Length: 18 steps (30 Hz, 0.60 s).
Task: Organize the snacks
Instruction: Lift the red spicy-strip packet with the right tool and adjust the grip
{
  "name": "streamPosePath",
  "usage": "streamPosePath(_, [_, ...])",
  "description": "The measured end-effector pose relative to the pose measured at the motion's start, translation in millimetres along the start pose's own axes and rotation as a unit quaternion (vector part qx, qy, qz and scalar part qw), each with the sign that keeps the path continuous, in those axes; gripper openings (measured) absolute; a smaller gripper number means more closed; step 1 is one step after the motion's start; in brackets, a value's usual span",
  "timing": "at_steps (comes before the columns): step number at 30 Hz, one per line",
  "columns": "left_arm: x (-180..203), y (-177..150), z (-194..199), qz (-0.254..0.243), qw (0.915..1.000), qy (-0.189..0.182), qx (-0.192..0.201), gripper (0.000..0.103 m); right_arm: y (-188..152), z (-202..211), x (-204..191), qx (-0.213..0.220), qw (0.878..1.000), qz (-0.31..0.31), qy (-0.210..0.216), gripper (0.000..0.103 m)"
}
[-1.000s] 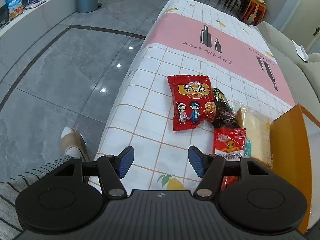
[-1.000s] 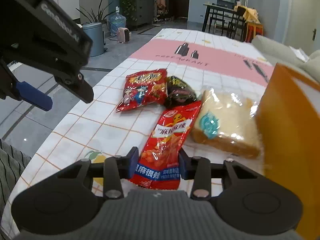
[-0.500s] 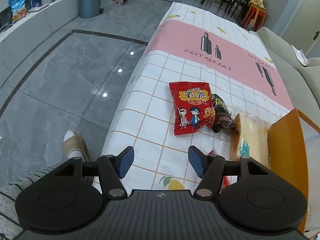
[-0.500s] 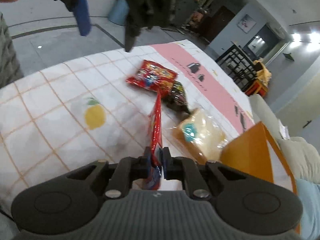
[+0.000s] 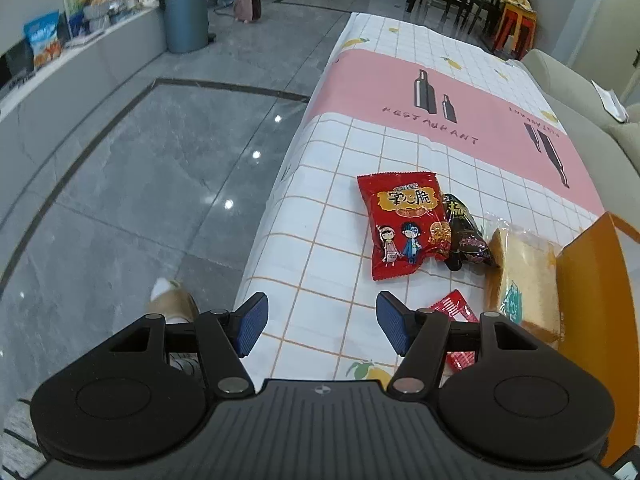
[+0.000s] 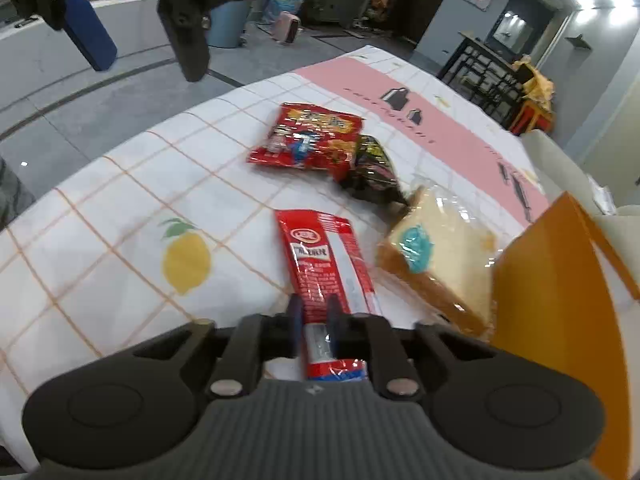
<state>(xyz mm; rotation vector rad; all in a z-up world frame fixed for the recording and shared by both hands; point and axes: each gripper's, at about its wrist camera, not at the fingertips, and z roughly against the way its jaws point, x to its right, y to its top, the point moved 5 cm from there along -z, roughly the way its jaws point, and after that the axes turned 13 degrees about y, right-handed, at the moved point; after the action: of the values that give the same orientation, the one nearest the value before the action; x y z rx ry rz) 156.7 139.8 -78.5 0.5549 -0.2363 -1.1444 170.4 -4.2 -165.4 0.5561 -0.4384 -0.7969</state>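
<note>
now the right tongs (image 6: 314, 314) are clenched on the near end of a long red packet (image 6: 326, 256), whose back faces up and whose far end reaches out over the surface (image 6: 120, 216); the jaws have just been closing, with the packet between them. whether its far end rests on the cloth or hangs just above it cannot be told. in the left wrist view only a corner of that packet (image 5: 454, 306) shows, behind the tongs' right finger.

the left tongs (image 5: 322, 324) stand released, blue pads wide apart with nothing between them, hovering over the near edge of the surface. from the right wrist view they (image 6: 140, 36) hang in the upper left, well above the cloth.

farther out on the checked cloth lies a red bag (image 5: 404, 224) with cartoon figures, flat and face up. a dark packet (image 5: 464, 234) lies just beside it on the right, touching it. next comes wrapped bread (image 5: 524, 280) with a teal label, its far corner touching the dark packet and its right side against an orange box (image 5: 592, 320) at the surface's right edge. the bread sits just beside the held packet, to its right.

a lemon print (image 6: 186, 258) marks the cloth left of the held packet. beyond the surface's left edge is grey tiled floor (image 5: 140, 180), with a bin (image 5: 186, 16) by a low ledge.
</note>
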Motion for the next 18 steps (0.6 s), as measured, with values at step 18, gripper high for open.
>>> streamPosePath(18, [33,-8,5,-0.043,0.9985,-0.031,-0.011,0.073,-9,37,88,0.009,0.925,-0.341,0.166,0.000])
